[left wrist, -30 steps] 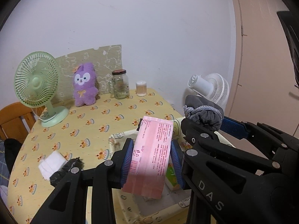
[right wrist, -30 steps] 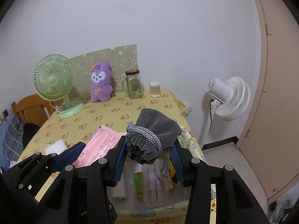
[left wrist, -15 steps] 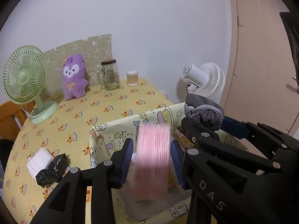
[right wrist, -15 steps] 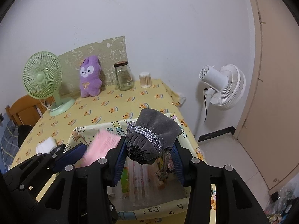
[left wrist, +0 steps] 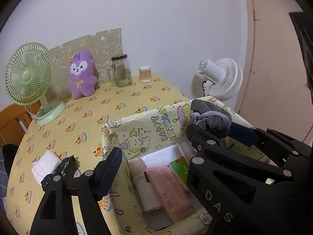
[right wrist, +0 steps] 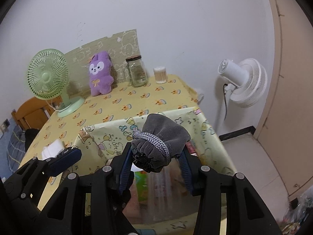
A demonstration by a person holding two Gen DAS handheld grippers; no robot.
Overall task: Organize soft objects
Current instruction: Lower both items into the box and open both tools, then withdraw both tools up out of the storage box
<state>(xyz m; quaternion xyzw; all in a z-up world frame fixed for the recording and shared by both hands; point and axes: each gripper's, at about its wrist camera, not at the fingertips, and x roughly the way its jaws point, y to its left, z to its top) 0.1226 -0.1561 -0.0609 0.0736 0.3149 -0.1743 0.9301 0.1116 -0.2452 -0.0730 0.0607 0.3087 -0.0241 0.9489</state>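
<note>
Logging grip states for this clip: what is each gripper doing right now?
Left gripper: open, nothing held; it has just been opening above the pink packet in the box.
Right gripper: shut on the grey pouch.

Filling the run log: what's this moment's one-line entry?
left claw: open, just released pink pack into box | right claw: holds grey pouch

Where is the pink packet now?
In the left wrist view the pink packet lies inside the patterned box, between a white roll and a green pack.
</note>
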